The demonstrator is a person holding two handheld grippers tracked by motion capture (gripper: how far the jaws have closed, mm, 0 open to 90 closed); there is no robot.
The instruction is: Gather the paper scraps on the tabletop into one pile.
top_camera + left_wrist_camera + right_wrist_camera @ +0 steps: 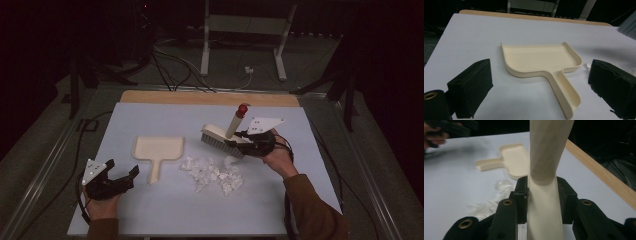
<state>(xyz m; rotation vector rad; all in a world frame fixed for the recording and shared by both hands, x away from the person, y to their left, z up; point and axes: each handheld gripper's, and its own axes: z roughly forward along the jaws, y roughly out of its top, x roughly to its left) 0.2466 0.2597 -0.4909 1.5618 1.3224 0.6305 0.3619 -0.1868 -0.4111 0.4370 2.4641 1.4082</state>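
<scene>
A cream dustpan (157,152) lies flat on the white table, handle toward the person; it also appears ahead of the left jaws (541,63) and farther off as the dustpan (509,161). My left gripper (125,177) hovers open near the table's front left, just short of the handle. A cream hand brush (225,136) with grey bristles and a red-tipped handle is held over the table. My right gripper (245,142) is shut on the brush's body (544,195). A pile of white paper scraps (212,172) lies between dustpan and brush.
The white table top (165,210) has a wooden strip (210,98) along its far edge. Beyond it stand a white frame (245,30) and cables on the dark floor. Metal rails run along both table sides.
</scene>
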